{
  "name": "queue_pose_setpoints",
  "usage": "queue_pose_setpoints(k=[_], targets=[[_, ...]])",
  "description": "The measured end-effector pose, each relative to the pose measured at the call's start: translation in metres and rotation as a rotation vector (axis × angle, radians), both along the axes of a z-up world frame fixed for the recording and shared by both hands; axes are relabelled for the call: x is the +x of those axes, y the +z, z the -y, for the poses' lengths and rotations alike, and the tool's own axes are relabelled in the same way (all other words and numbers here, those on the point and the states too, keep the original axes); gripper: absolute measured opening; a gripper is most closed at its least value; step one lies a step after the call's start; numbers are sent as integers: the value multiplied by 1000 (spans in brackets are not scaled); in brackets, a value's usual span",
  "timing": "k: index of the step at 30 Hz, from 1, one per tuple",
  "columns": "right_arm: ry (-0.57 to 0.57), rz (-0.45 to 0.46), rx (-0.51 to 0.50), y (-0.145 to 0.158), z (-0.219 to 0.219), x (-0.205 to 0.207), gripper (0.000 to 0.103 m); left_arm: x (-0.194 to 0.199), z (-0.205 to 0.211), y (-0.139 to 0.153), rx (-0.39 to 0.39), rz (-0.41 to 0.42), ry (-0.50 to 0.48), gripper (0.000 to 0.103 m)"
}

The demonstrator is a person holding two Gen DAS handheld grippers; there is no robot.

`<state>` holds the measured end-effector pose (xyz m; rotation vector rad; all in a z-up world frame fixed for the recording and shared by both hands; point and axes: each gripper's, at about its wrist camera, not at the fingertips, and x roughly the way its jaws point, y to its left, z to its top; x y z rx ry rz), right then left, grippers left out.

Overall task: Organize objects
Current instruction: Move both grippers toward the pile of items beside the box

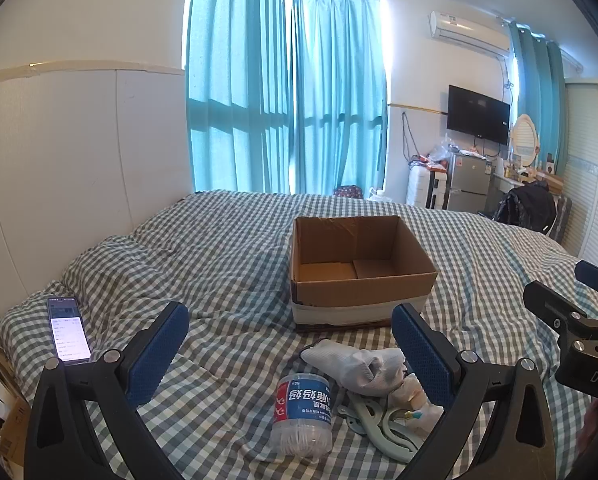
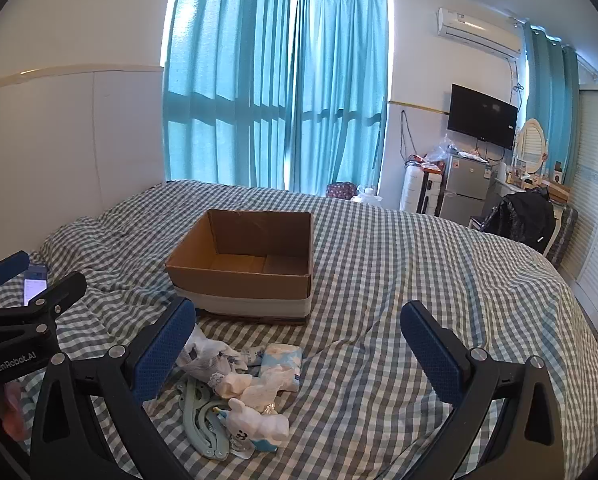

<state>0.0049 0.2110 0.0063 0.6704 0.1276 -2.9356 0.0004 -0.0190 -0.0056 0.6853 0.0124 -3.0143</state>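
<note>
Both grippers hanging wide and empty over a small pile on the bed, the box waiting beyond.

I am holding my left gripper (image 1: 291, 354) spread wide over the jar (image 1: 302, 416) and sock (image 1: 355, 364), and my right gripper (image 2: 299, 344) equally wide, gripping nothing, with the tissue pack (image 2: 281, 362) and hanger (image 2: 201, 424) lying low to its left. I am judging the jar light, stiff and slippery, best pinched across its labelled middle; the sock is soft, so any bunched fold will do. The box (image 1: 363, 292) is sitting open just behind the pile.
</note>
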Motion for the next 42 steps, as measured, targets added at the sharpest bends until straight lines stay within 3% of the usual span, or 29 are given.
queue_pose_setpoints(k=[42], targets=[[49,-11,20,11,8,10,103,7,-12,7,0,-10,-28,103]])
